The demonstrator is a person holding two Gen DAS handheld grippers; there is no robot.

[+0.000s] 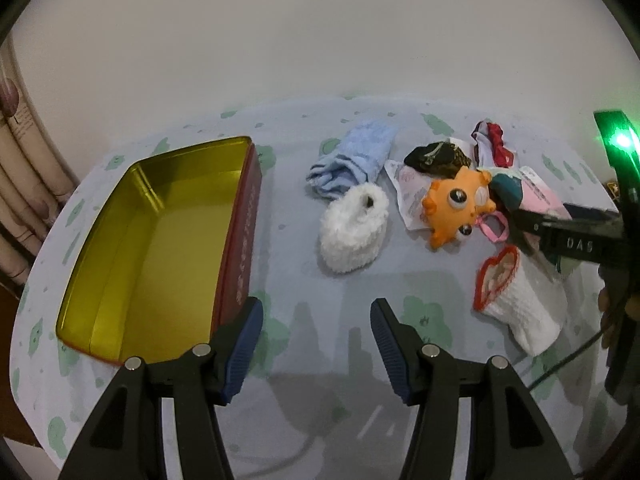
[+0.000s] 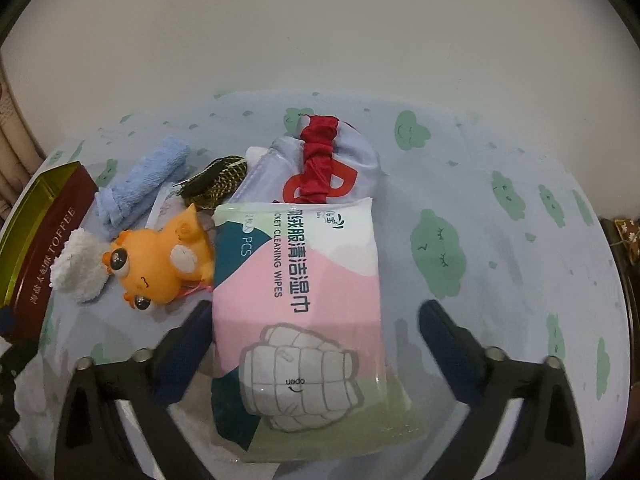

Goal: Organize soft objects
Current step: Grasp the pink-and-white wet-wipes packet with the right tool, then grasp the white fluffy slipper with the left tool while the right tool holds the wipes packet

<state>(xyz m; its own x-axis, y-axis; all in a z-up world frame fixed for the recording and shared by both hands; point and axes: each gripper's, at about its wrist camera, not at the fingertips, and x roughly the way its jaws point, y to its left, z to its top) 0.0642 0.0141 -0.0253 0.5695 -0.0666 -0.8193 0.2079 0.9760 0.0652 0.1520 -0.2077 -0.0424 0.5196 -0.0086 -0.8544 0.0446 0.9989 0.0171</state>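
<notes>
Nearest in the right wrist view, the right gripper [image 2: 316,332] straddles a flat pack of cleaning wipes [image 2: 298,280]. The pack lies between the two fingers: the left finger [image 2: 188,344] sits right at the pack's edge, while the right finger [image 2: 448,340] stands clear of it with bare cloth between, so the jaws are released and press nothing. The pack is glossy, banded in pink, white, teal and pale green, with dark lettering and a drawing of a puffy grey jacket above the word "open".

In the left wrist view the left gripper [image 1: 316,344] hangs over the desk [image 1: 320,292] with its blue-padded fingers spread and nothing between them. The desk wears a pale blue cloth dotted with green cloud shapes.

Just left of that gripper stands an open tin [image 1: 160,240], gold inside, dark red outside, with nothing in it. To the right lies a white knitted sock [image 1: 524,308] with a red-trimmed cuff. Farther on is a fluffy white slipper-like piece [image 1: 352,232], and beside it an orange big-eyed soft toy [image 1: 456,204] lying on its side, touching the wipes' far corner. Behind the fluffy piece is a folded light blue towel [image 1: 352,156]. Farthest back sit a dark mesh-patterned bundle [image 1: 434,158] and a pale pouch with a red gathered band [image 2: 324,160], the latter just beyond the wipes. All these soft things lie on the cloth, outside the tin.
</notes>
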